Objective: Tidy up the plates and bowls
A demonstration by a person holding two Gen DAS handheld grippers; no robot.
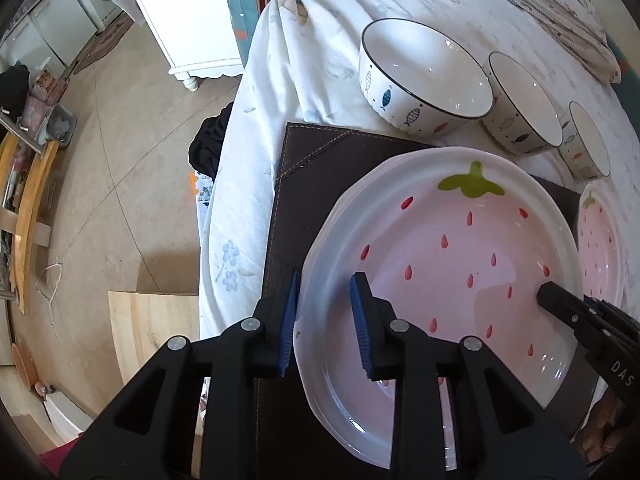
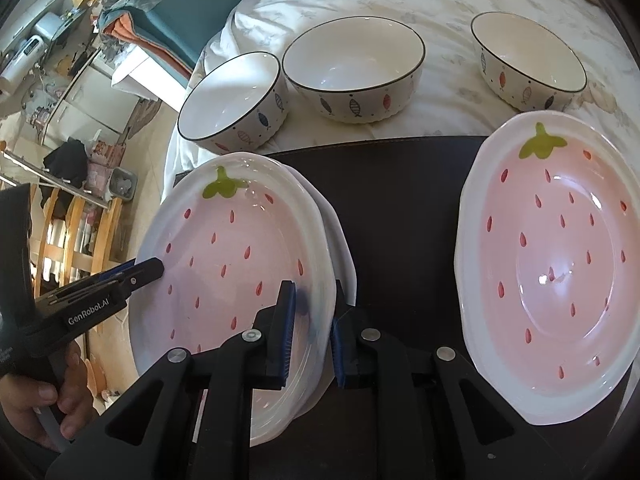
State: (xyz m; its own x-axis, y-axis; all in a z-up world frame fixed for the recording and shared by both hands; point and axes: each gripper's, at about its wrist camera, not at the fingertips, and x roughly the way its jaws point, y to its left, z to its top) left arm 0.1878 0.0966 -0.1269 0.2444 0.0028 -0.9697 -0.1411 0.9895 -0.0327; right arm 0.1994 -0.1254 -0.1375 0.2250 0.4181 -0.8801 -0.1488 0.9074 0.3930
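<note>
A pink strawberry plate [image 1: 460,264] [image 2: 236,264] rests on top of another plate on the dark brown mat [image 1: 320,168] [image 2: 400,184]. My left gripper [image 1: 324,320] straddles its left rim, one finger outside and one inside, with a gap to the rim. My right gripper [image 2: 312,332] straddles its right rim, pads close to the rim. A separate strawberry plate [image 2: 556,264] [image 1: 600,248] lies on the mat to the right. Three white fish-pattern bowls [image 2: 232,100] [image 2: 354,68] [image 2: 528,60] stand on the bedsheet behind; they show in the left wrist view [image 1: 426,76] too.
The mat lies on a white floral sheet [image 1: 248,184] near the bed's left edge, with tiled floor [image 1: 120,200] below. A white cabinet [image 1: 188,16] and wooden rack [image 1: 28,208] stand on the floor. Folded patterned cloth [image 1: 560,12] lies at the back right.
</note>
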